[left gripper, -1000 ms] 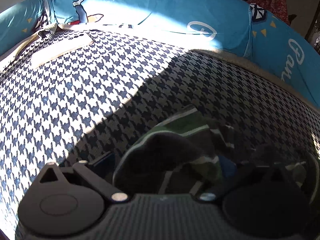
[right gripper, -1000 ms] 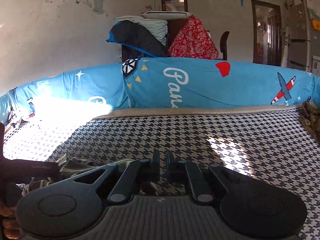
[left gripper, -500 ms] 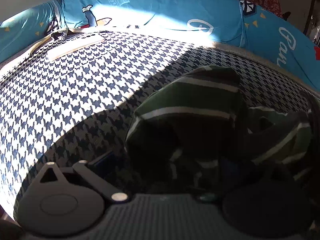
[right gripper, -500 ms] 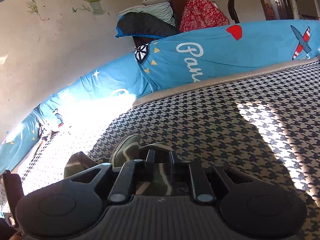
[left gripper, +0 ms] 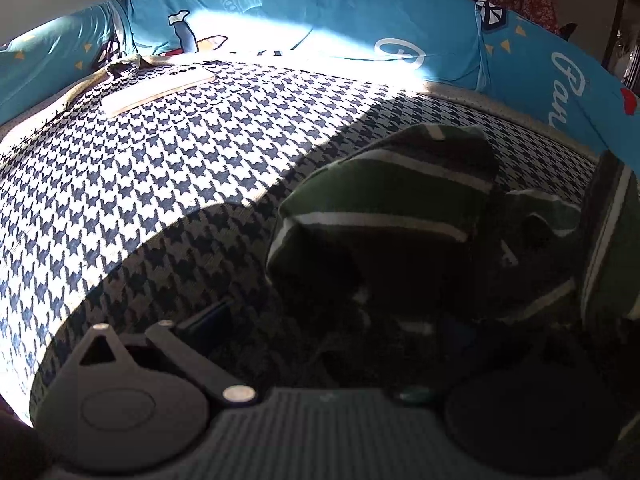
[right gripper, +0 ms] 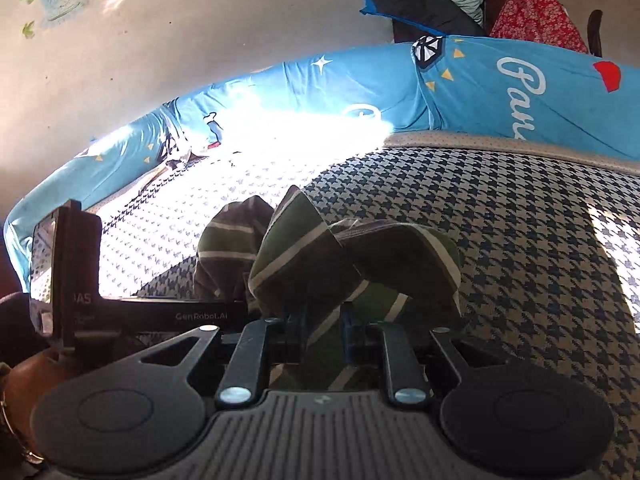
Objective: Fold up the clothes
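Both grippers low over the houndstooth bed cover (right gripper: 520, 216), angled slightly down toward it.

Right gripper (right gripper: 320, 330): jaws partly closed, green striped garment (right gripper: 316, 264) pinched between the blue-tipped fingers (right gripper: 347, 332). Cloth bunches up ahead of the fingertips in rounded folds, raised off the cover, with a flap drooping to the right.

Left gripper (left gripper: 320, 344): seen from its own camera, the garment (left gripper: 384, 208) drapes across the right half of the view, deep in shadow. Left finger (left gripper: 208, 316) shows well out to the side; the right one is hidden under cloth. Cannot tell whether it grips anything.

From the right wrist view, the left gripper's black body (right gripper: 100, 304) sits just left of the garment, a hand (right gripper: 36, 384) below it.

Blue printed bumper (right gripper: 500, 88) runs along the far edge of the bed.
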`<state>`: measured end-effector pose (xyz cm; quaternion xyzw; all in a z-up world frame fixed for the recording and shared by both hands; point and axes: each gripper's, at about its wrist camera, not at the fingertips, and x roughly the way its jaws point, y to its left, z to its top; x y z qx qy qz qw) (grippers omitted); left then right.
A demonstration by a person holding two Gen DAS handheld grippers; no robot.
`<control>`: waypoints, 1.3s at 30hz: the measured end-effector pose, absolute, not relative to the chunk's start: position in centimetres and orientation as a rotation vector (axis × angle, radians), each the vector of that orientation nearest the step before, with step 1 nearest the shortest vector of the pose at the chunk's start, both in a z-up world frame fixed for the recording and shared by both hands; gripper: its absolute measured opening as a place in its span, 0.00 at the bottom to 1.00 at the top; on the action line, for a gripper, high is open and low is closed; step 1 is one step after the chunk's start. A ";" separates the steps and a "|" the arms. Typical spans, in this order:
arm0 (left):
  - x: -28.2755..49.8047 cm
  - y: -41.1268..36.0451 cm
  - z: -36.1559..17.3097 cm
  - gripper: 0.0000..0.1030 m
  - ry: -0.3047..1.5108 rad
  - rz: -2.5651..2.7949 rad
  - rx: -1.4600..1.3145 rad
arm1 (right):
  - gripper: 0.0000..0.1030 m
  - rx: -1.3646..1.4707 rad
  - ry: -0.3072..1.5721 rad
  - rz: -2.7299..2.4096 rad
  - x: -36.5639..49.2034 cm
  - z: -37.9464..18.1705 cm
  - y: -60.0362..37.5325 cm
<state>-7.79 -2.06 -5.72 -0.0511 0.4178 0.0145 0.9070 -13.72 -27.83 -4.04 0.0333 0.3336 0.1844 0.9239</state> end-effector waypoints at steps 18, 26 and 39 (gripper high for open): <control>-10.1 -1.2 -2.1 1.00 0.717 -0.098 -0.217 | 0.17 -0.082 0.703 0.367 -17.3 -6.4 -25.1; -9.1 -3.4 -4.8 1.00 0.841 -0.212 -0.199 | 0.17 -0.097 0.689 0.364 -18.7 -6.6 -24.1; -10.2 -3.9 -5.3 1.00 0.824 -0.183 -0.100 | 0.28 0.017 0.588 0.339 -21.2 -2.3 -26.0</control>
